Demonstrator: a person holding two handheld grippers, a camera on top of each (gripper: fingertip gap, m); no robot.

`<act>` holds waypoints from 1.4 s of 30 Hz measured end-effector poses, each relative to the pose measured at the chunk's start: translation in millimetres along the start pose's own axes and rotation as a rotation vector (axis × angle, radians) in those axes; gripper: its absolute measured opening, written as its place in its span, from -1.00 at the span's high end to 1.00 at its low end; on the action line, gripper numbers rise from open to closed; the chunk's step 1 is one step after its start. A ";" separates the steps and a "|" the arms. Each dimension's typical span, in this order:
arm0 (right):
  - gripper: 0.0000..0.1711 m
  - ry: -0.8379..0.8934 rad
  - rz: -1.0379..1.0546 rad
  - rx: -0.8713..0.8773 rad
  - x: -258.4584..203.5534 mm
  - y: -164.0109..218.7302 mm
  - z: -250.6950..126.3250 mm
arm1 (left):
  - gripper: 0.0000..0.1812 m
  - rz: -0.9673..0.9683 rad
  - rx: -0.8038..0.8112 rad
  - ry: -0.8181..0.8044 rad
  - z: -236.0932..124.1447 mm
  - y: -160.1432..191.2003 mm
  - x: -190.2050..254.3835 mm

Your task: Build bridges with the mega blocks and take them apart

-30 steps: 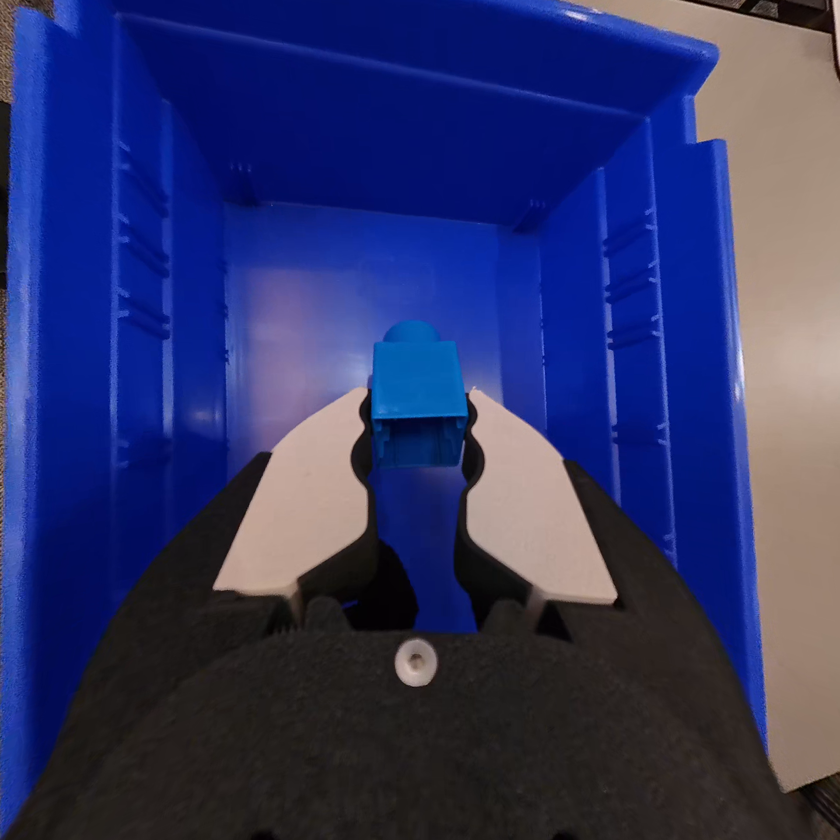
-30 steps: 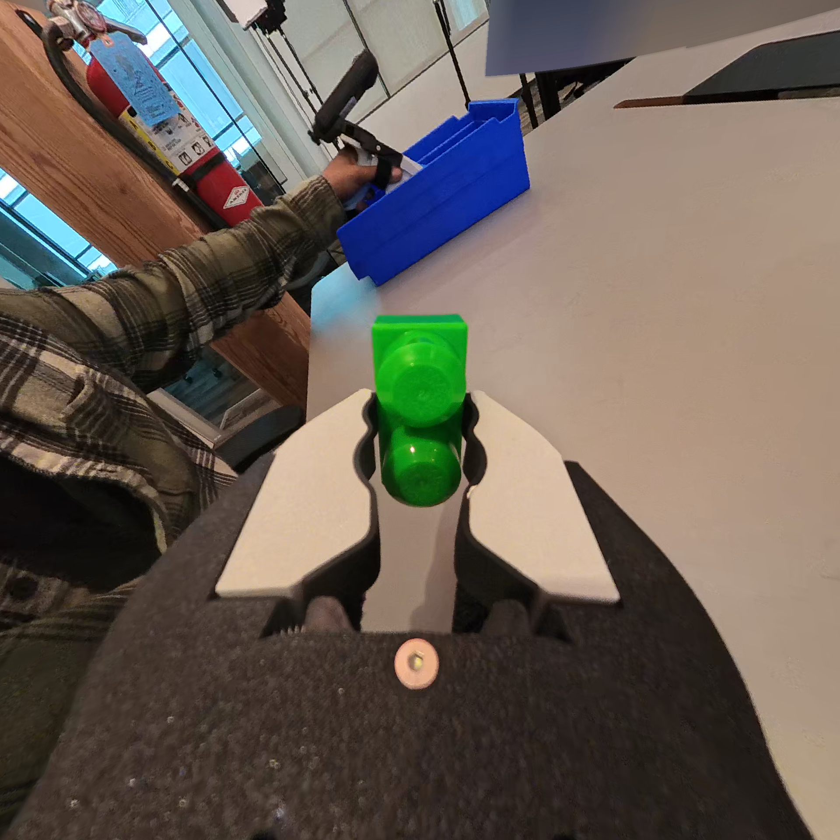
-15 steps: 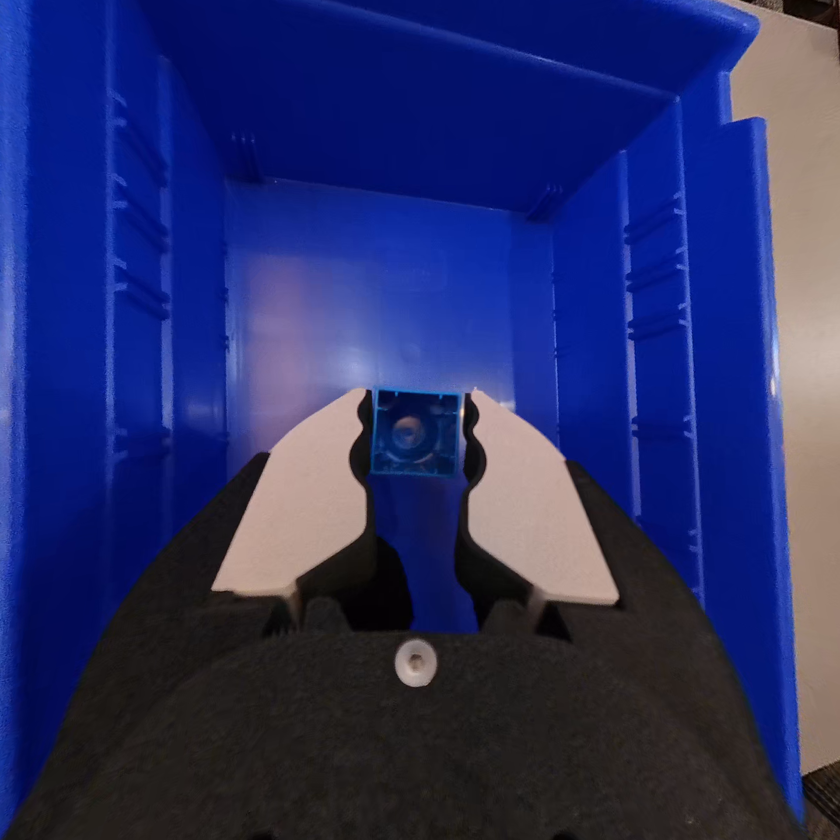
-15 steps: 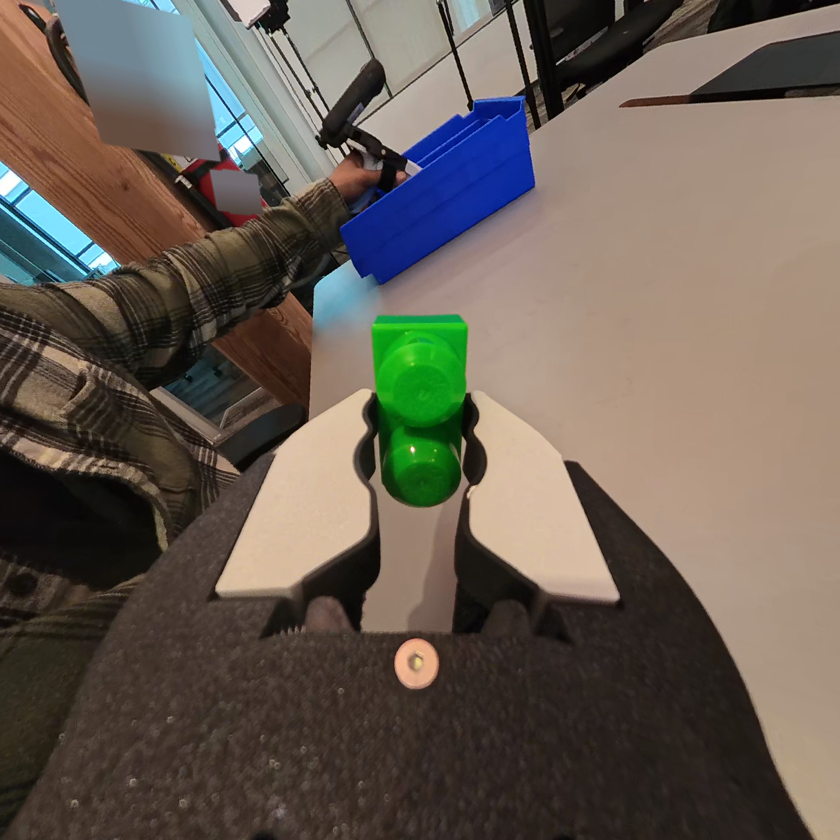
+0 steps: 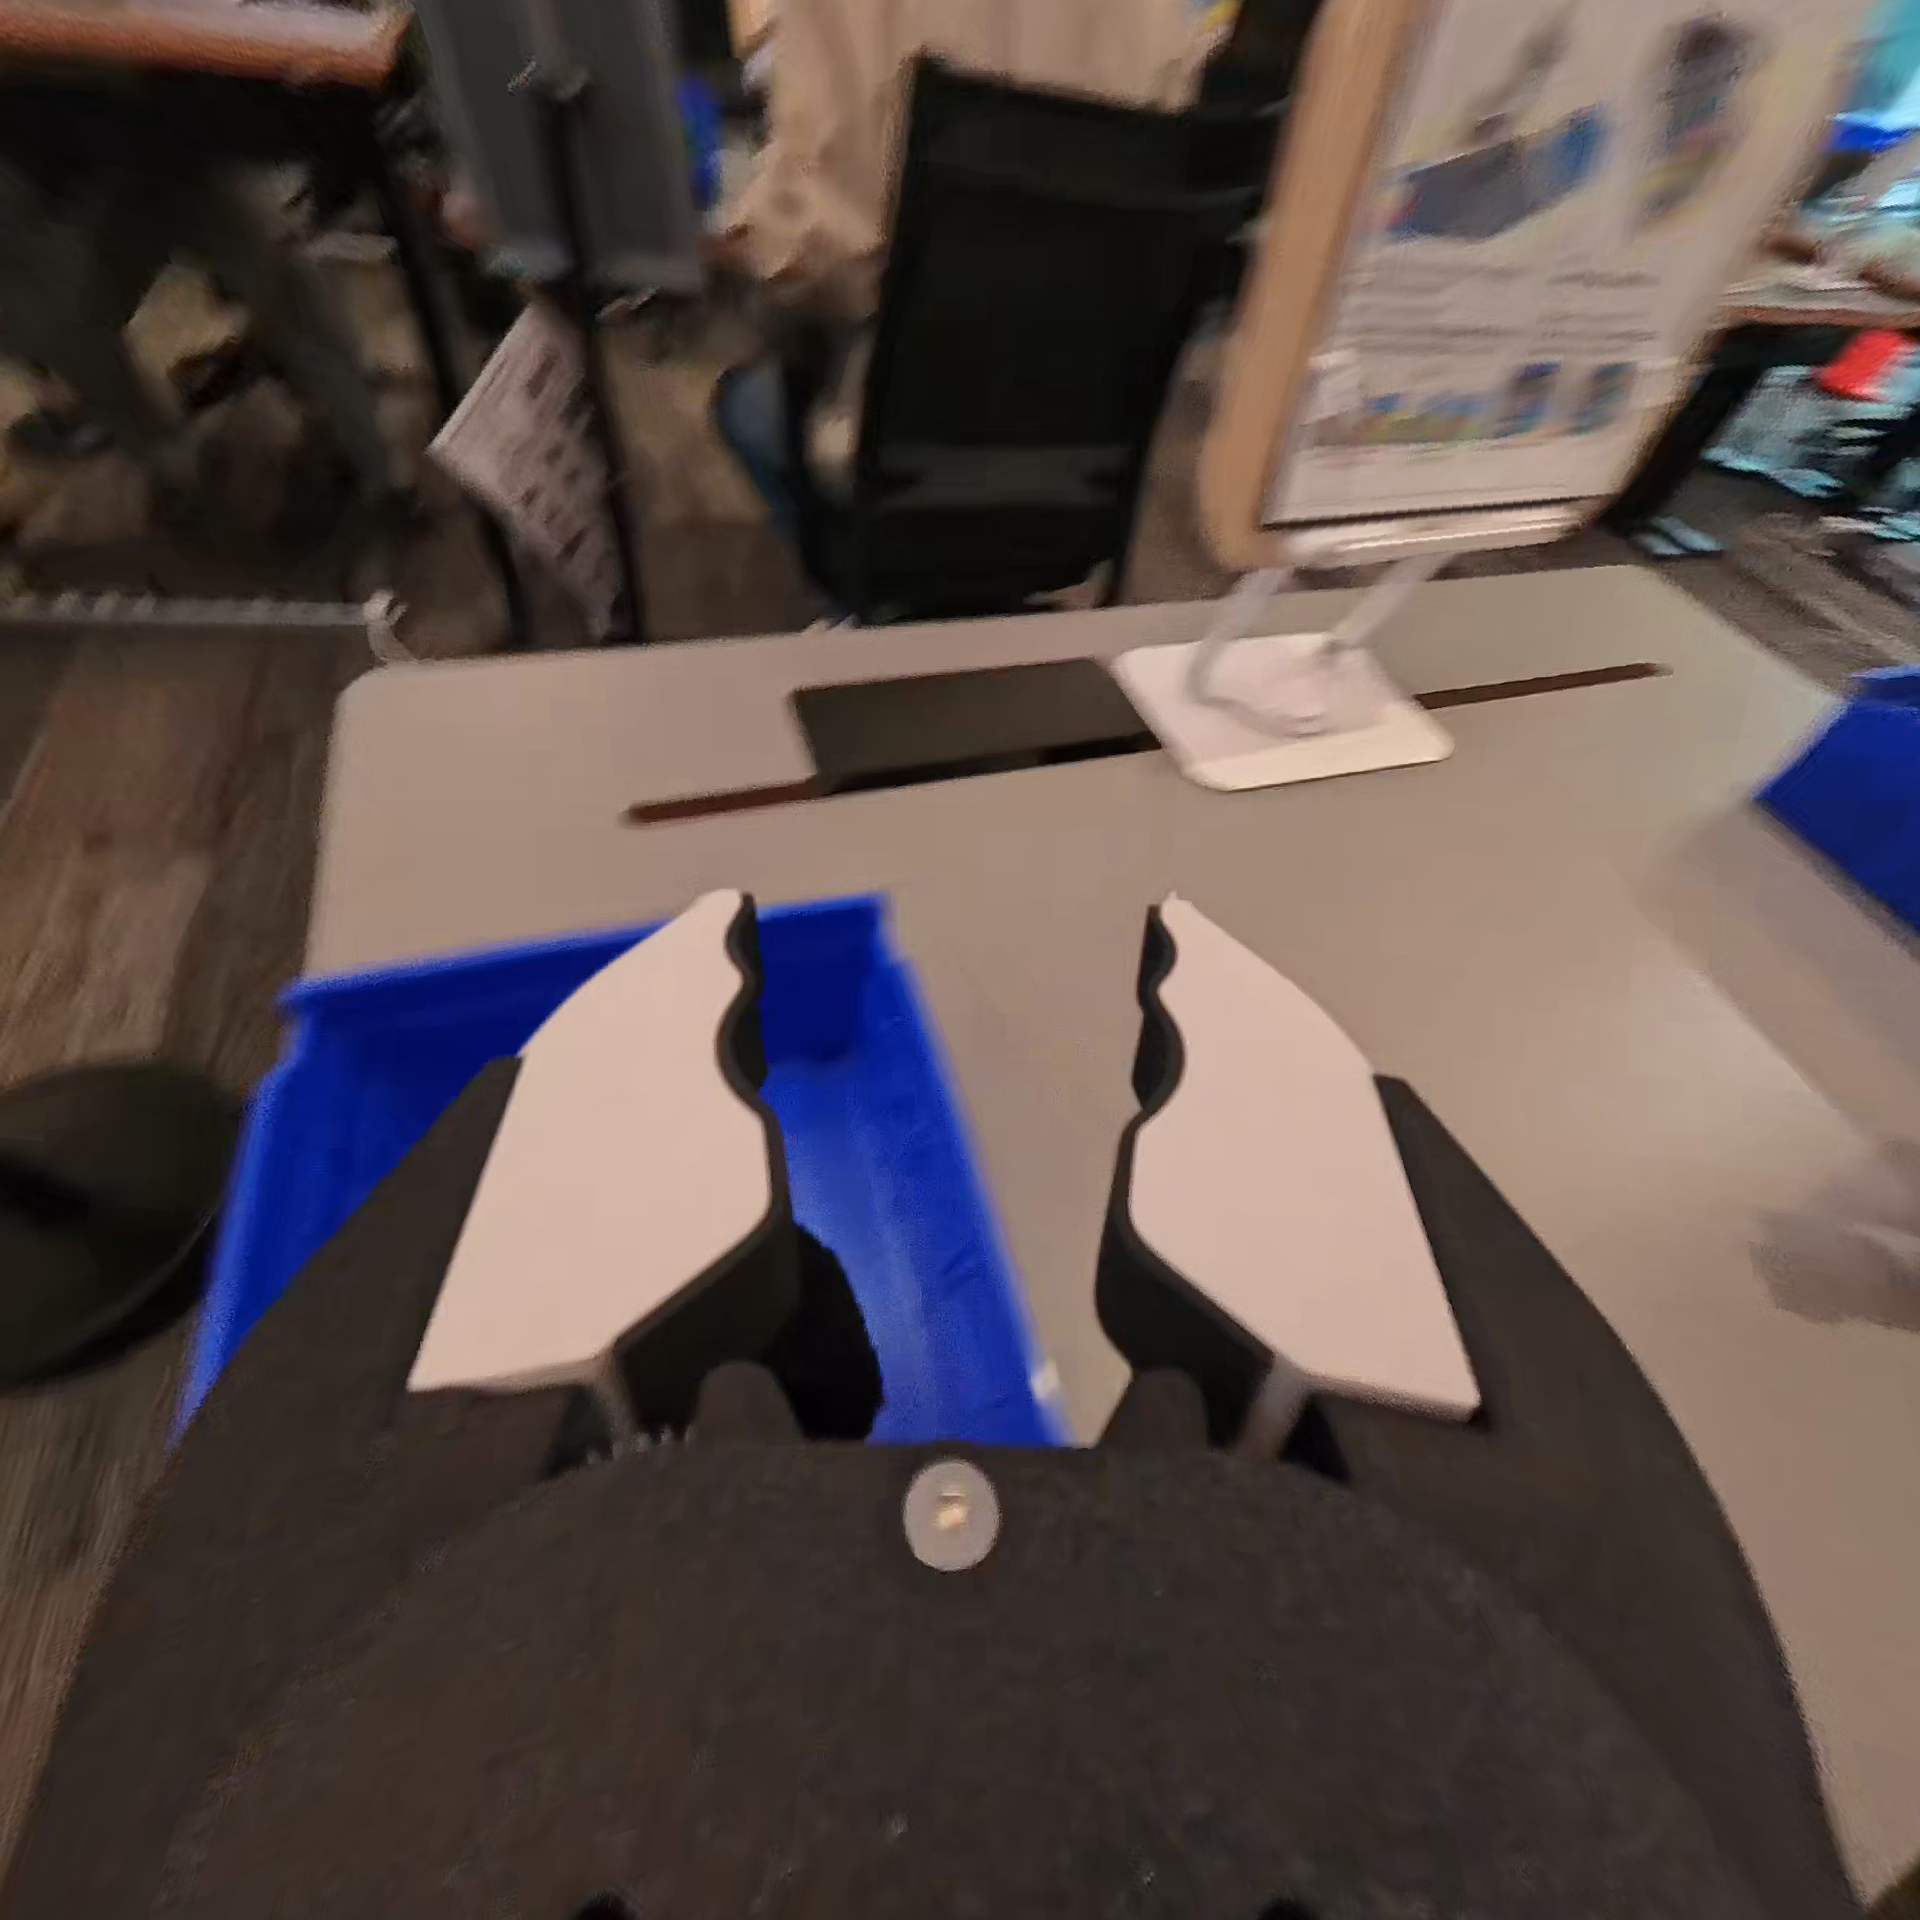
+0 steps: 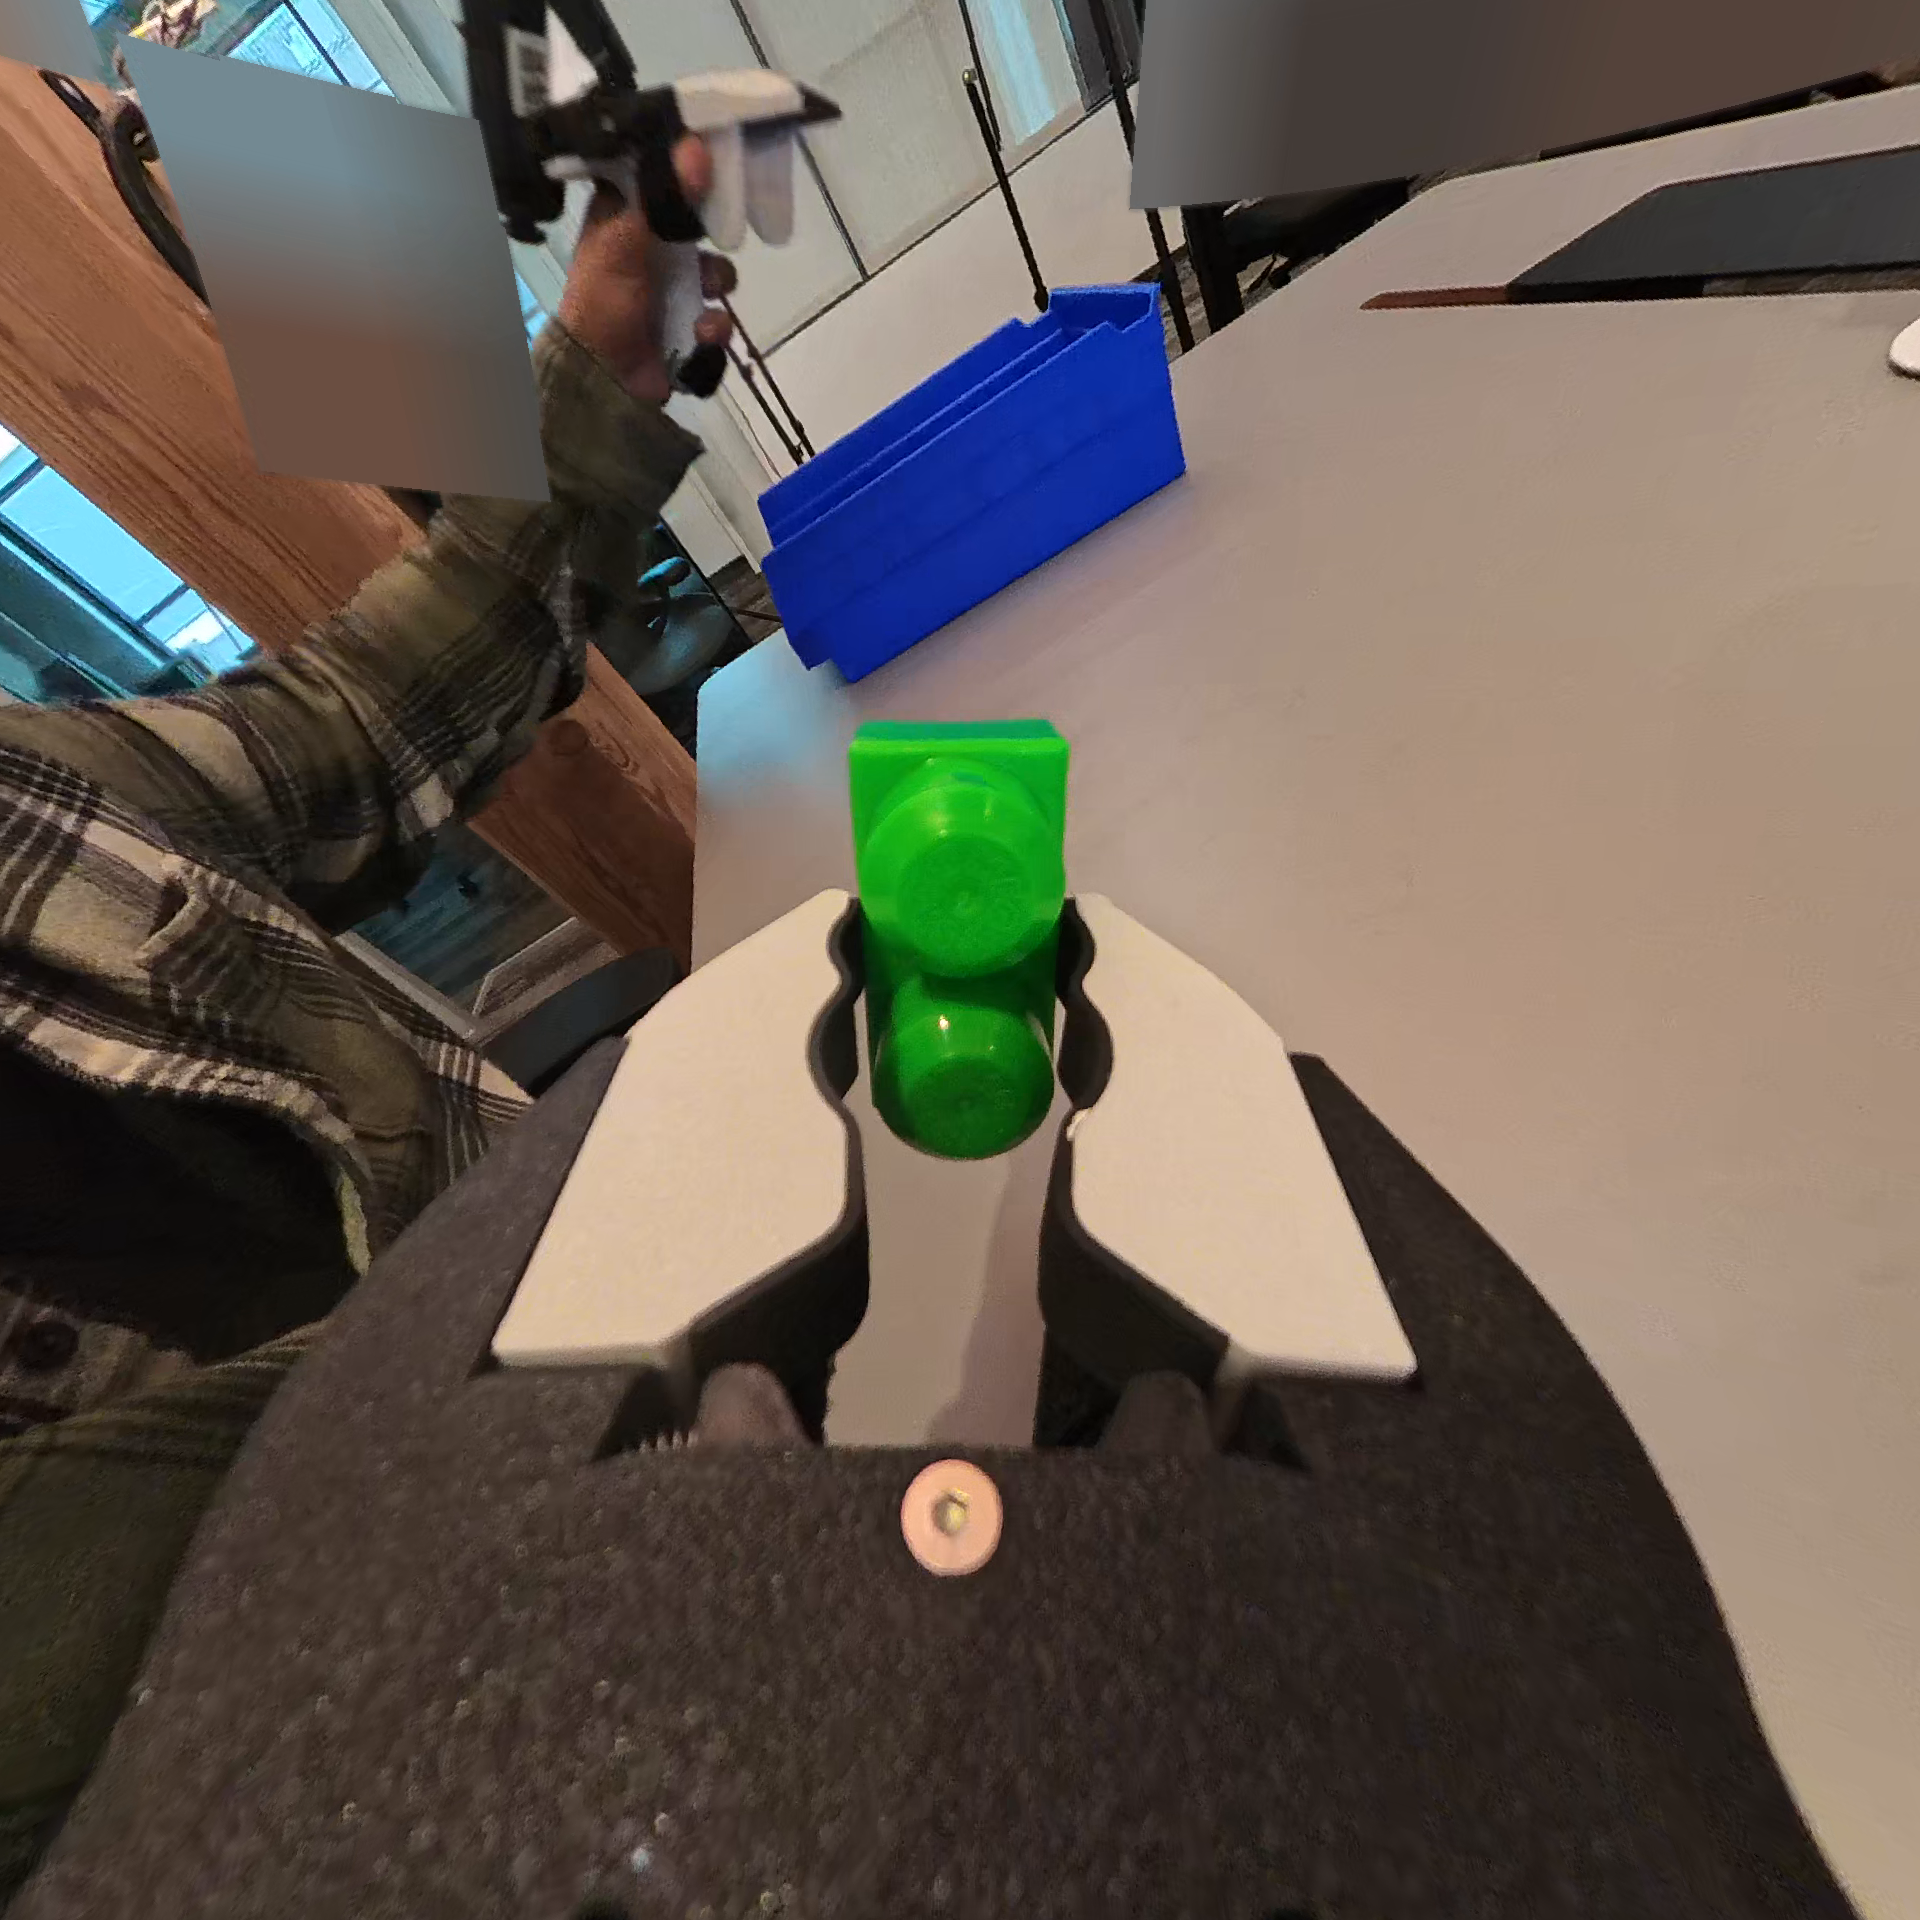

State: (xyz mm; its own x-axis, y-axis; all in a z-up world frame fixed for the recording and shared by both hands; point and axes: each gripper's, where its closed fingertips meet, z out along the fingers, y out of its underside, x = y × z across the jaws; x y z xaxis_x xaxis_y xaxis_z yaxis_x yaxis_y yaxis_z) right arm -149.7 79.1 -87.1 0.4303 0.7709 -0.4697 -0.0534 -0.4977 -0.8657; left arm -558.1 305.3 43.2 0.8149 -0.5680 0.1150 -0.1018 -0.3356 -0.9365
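Here right tongs pinch a glossy, round-studded green block.

Motion blur smears the left wrist view; the right is sharp, daylit from windows, with wide-angle bending at edges.

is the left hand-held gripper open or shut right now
Open. The left hand-held gripper has its fingers spread wide with nothing between them; only the blue bin and table show through the gap.
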 end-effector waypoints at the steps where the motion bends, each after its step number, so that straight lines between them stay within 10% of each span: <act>1: 0.60 0.001 0.000 0.003 0.8 -1.4 0.6 | 0.23 0.038 0.024 0.067 2.9 -8.0 30.2; 8: 0.60 0.003 -0.018 0.034 0.3 -17.7 4.0 | 0.24 0.209 0.042 0.524 46.0 31.9 234.0; 14: 0.60 0.003 -0.038 0.065 -1.2 -29.0 6.0 | 0.25 -0.023 -0.018 0.953 86.2 111.3 331.5; 42: 0.60 -0.197 -0.032 0.066 -27.6 -15.0 64.3 | 0.59 -0.022 -0.072 1.266 70.9 164.9 394.5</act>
State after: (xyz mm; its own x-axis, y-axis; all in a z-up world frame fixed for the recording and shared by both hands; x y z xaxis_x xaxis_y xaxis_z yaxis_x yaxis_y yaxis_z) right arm -218.7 90.8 -72.3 0.2488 0.8517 -0.4612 -0.1042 -0.4499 -0.8870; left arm -212.9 79.2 -89.4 -0.2932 -0.8670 0.4028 -0.1586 -0.3714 -0.9148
